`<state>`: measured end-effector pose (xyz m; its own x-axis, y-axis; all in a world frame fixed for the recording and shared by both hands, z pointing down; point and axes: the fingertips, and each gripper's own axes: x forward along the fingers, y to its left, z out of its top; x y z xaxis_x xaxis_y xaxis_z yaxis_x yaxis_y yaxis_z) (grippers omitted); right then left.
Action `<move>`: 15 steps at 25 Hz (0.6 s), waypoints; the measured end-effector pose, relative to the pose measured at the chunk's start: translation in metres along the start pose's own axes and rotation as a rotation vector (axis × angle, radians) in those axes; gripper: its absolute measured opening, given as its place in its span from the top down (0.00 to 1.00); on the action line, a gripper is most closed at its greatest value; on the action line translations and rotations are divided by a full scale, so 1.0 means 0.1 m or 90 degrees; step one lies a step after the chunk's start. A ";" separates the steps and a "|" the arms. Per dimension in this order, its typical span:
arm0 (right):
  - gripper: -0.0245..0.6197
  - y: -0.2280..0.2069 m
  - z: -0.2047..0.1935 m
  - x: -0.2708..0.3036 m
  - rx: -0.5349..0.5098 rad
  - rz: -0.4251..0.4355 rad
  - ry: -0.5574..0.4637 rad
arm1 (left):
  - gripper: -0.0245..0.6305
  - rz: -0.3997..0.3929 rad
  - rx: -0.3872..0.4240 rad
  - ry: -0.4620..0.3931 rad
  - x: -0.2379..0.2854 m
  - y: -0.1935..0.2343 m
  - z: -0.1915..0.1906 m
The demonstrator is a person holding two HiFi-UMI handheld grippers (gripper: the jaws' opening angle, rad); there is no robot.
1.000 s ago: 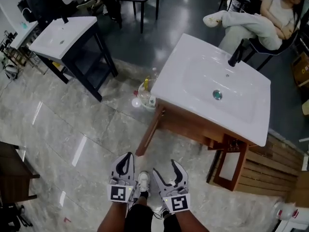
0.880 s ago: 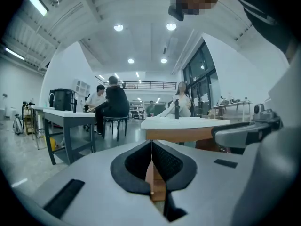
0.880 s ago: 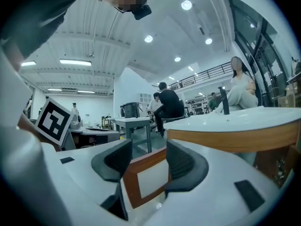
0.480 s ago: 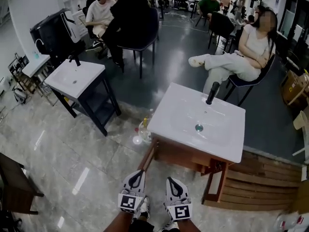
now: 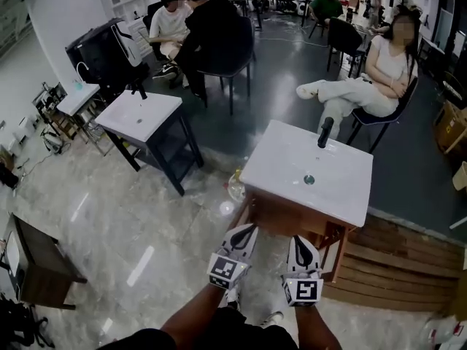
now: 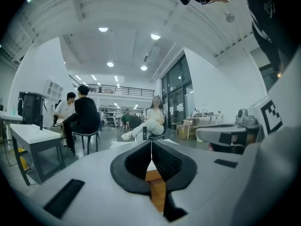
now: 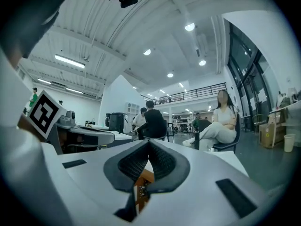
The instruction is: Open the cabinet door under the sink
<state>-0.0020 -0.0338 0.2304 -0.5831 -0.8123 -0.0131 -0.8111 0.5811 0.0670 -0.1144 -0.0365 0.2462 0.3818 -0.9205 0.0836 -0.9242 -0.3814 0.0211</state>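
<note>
**A:** Left claw [image 6: 151, 144] first: its pads are pressed together at the tips, with nothing pinched.

**B:** Same story on the right claw [image 7: 149, 143]. The tips meet and it's empty (only a sliver of brown wood shows through the hollow below them).

**A:** Moving outward, both are held level, side by side, pointing at the wooden cabinet [image 5: 281, 216] and near its front.

**B:** And the door?

**A:** It's tucked under the overhang of the white sink [image 5: 292, 159], and I can't pick it out from above. A wooden frame hangs at the cabinet's right front corner, but I can't tell what it is.

**B:** There's a black tap [image 5: 325, 132] at the sink's far edge, and bottles [image 5: 235, 184] on the floor by the cabinet's left side.

**A:** A slatted wooden platform [image 5: 394, 261] lies to the right. A second sink [image 5: 142, 111] on a dark stand is well apart to the left.

**B:** Beyond the tap, a seated person [image 5: 379, 71].
</note>
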 end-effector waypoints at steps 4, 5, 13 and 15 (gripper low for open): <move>0.92 -0.35 0.10 -0.21 -0.008 -0.065 0.001 | 0.93 -0.034 0.016 0.002 0.14 -0.31 0.09; 0.92 -0.44 0.12 -0.26 -0.013 -0.078 0.000 | 0.93 -0.042 0.020 0.003 0.17 -0.40 0.11; 0.92 -0.82 0.31 -0.70 -0.037 -0.160 -0.001 | 0.93 -0.062 0.001 -0.032 0.26 -0.78 0.40; 0.92 -0.87 0.34 -0.74 -0.040 -0.166 -0.008 | 0.93 -0.068 0.012 -0.044 0.31 -0.83 0.47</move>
<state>0.1105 -0.0224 0.1912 -0.3550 -0.9335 -0.0501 -0.9299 0.3471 0.1216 -0.0257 -0.0376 0.2005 0.4790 -0.8777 0.0124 -0.8778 -0.4789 0.0073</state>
